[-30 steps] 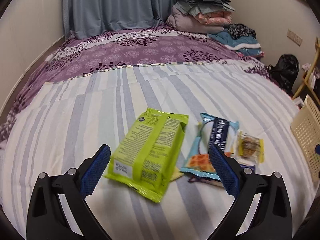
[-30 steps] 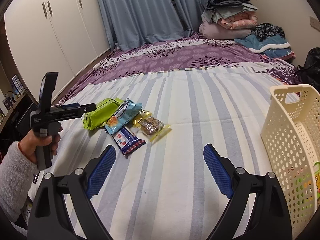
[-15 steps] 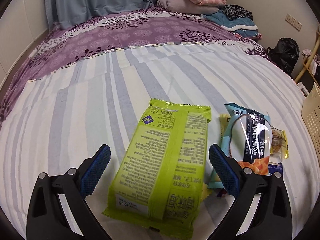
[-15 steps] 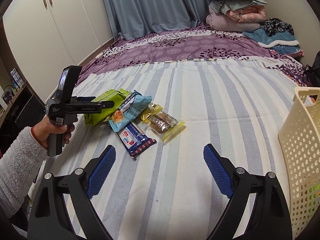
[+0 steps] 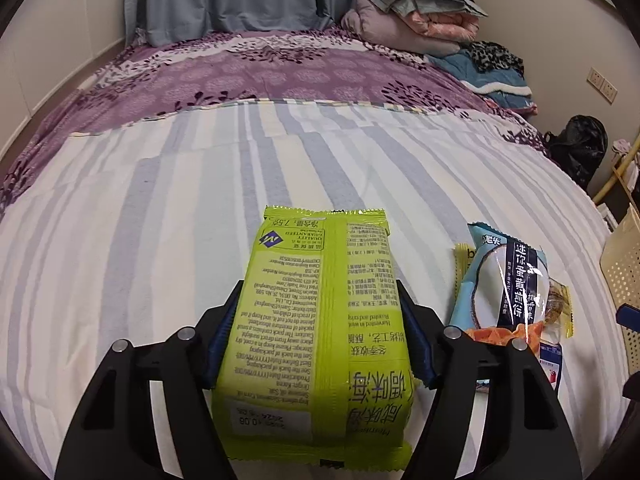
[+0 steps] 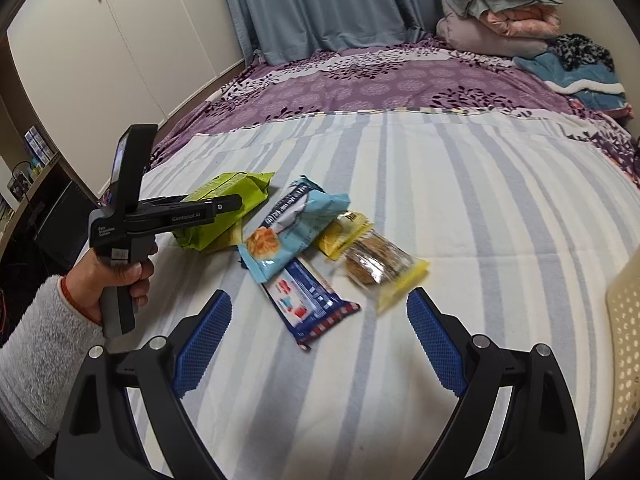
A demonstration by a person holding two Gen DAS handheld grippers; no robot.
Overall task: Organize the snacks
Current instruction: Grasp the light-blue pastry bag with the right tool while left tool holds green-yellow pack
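Right wrist view, left to right: the left tool (image 6: 224, 204), its jaws just closed, pinches one green packet (image 6: 224, 208) on the striped bed (image 6: 480, 208). Beside it lie three more snacks: one blue bag (image 6: 292, 228), one navy bar (image 6: 308, 300), one yellow-wrapped biscuit (image 6: 372, 264). One right tool (image 6: 318, 342) hangs wide, empty, beside one cream basket (image 6: 624, 344).

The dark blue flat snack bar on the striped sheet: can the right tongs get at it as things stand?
Probably yes. The right tongs stand open just short of the dark blue flat snack bar; its near end lies bare, only its far end tucked under the light blue packet.
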